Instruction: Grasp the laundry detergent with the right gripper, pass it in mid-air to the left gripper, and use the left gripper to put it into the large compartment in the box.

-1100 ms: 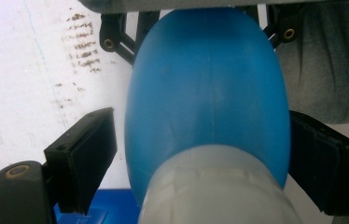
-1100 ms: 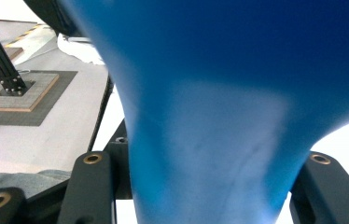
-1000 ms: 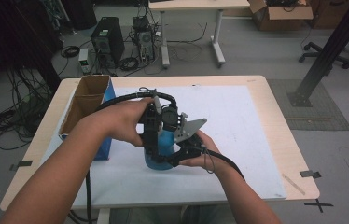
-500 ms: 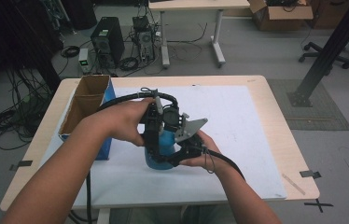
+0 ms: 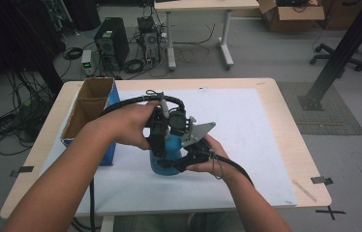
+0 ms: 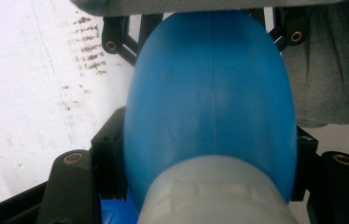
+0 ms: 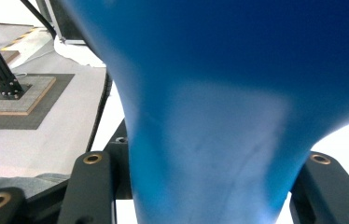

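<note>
The blue plastic bottle (image 5: pixel 168 155) is standing on the white sheet (image 5: pixel 247 125), just right of the open cardboard box (image 5: pixel 88 112). It is having a wide rounded body (image 6: pixel 210 93), a narrower waist (image 7: pixel 210 154) and a pale grey cap (image 6: pixel 214 196). The left gripper (image 5: pixel 158 137) is coming from above, its jaws having just closed on the bottle near the cap. The right gripper (image 5: pixel 188 157) is lying low beside the bottle, its jaws clamping the waist. Both forearms are reaching in from the table's near edge.
</note>
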### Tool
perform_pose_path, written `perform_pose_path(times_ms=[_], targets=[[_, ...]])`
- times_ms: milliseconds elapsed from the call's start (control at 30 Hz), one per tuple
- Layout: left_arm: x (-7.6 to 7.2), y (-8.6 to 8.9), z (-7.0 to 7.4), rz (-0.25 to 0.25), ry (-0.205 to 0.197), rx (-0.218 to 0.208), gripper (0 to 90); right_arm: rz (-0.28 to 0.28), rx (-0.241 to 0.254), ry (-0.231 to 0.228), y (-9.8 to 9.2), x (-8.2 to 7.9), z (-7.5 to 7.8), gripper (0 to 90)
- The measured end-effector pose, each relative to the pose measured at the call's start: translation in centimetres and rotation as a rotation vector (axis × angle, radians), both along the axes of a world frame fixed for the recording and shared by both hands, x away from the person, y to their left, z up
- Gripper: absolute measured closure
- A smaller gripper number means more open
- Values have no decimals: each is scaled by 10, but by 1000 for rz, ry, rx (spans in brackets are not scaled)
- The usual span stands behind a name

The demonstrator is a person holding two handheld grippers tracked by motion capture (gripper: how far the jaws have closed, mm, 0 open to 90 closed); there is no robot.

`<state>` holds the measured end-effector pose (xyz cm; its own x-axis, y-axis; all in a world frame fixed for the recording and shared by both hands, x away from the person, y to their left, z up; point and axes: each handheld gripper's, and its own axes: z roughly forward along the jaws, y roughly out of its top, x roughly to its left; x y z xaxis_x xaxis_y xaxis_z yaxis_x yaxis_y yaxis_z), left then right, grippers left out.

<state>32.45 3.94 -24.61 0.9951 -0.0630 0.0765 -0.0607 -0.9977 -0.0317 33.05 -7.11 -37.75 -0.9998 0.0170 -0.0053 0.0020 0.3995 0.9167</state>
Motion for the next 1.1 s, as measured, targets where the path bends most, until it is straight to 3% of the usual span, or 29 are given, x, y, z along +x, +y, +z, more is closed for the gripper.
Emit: perform_pose_path(times_ms=[600,767,833,1100], targets=[[-3,0,-3,-5,4,33,390,10,-24,-28,3,-1,-1,448],[-3,1,-1,-7,0,29,391,0,-10,-12,4,-3,-1,438],[-4,1,1,-7,-6,35,391,-12,26,17,3,-2,-1,375],[-2,1,3,3,-9,34,391,-22,42,36,-2,-1,-2,297]])
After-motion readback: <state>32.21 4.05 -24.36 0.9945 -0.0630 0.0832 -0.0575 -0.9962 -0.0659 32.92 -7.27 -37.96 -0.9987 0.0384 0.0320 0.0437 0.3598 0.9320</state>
